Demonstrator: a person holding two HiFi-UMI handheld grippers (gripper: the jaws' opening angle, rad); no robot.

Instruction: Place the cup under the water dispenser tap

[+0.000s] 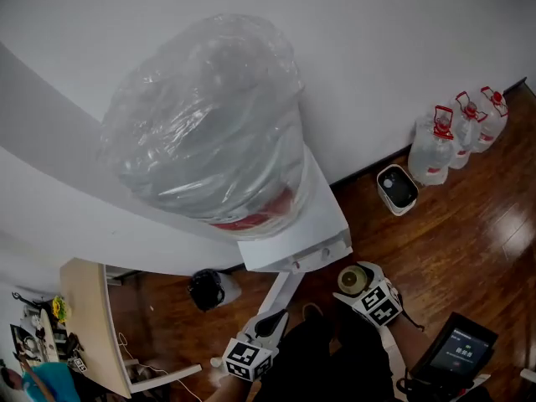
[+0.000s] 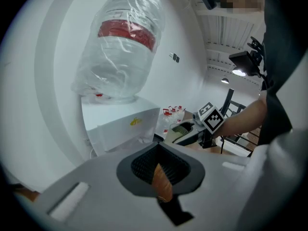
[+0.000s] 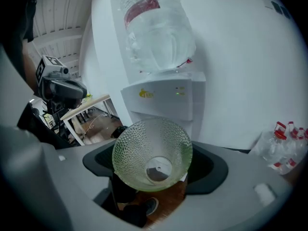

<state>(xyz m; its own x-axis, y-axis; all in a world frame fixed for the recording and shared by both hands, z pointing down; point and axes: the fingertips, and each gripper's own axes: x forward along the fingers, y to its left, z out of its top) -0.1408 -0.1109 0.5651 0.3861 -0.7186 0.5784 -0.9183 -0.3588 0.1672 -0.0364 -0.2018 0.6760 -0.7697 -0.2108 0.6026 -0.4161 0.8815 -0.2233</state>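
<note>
The right gripper [image 1: 355, 281] pinches a dimpled glass cup [image 3: 151, 153] in front of the water dispenser [image 1: 311, 224]. The left gripper [image 2: 161, 175], pressed together and empty, hangs near the dispenser's front.

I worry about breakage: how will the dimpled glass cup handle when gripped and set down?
The cup looks like glass: probably rigid, and breakable if dropped. Its dimpled wall likely helps the right tongs grip. Round and flared, it might roll if laid sideways.
</note>
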